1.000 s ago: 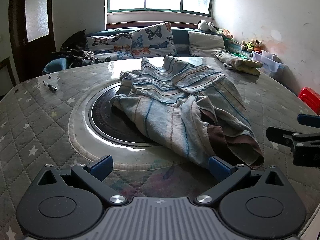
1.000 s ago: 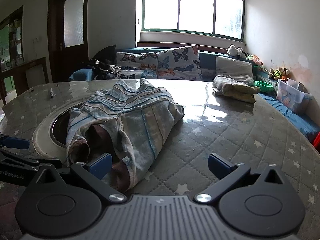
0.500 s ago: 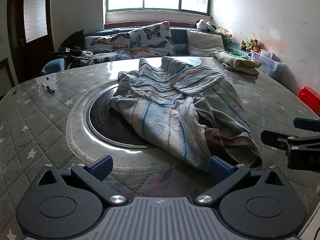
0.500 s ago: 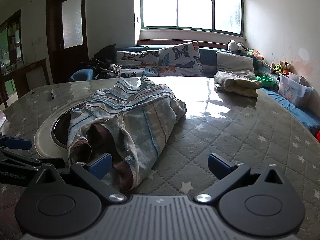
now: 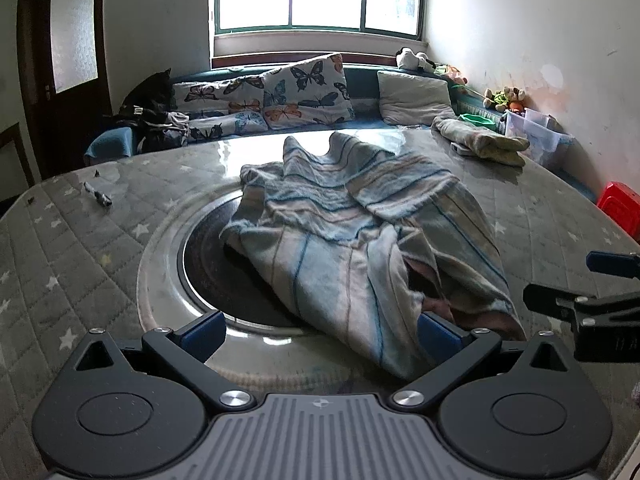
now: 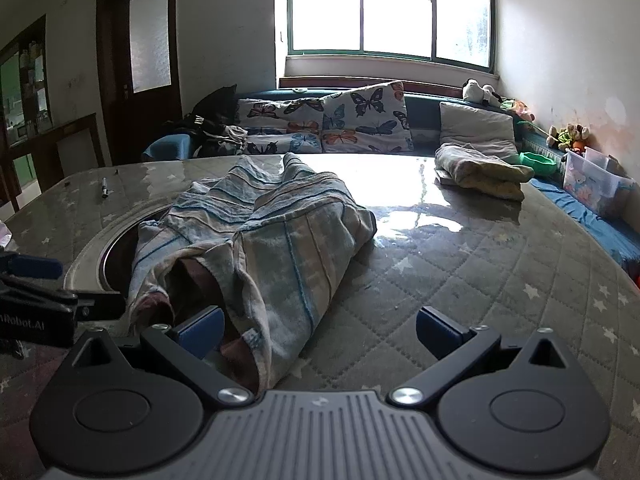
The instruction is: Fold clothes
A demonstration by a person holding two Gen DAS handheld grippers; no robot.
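A crumpled striped blue-and-beige garment (image 5: 360, 232) lies on the quilted table, partly over a round glass inset (image 5: 200, 264). It also shows in the right wrist view (image 6: 260, 240), with its brown-lined opening facing me. My left gripper (image 5: 320, 330) is open and empty, its jaws wide apart at the garment's near hem. My right gripper (image 6: 320, 330) is open and empty; its left finger (image 6: 200, 330) is right at the garment's near edge. Each gripper shows in the other's view: the right one (image 5: 580, 304), the left one (image 6: 44, 296).
A folded yellowish garment (image 6: 480, 170) lies at the table's far right. A marker (image 5: 98, 196) lies far left. A sofa with butterfly cushions (image 5: 280, 100) runs behind the table. A red stool (image 5: 620, 208) and a plastic bin (image 6: 592, 184) stand on the right.
Both grippers have moved forward and lower toward the garment's near edge. The garment has not moved. Both grippers stay open.
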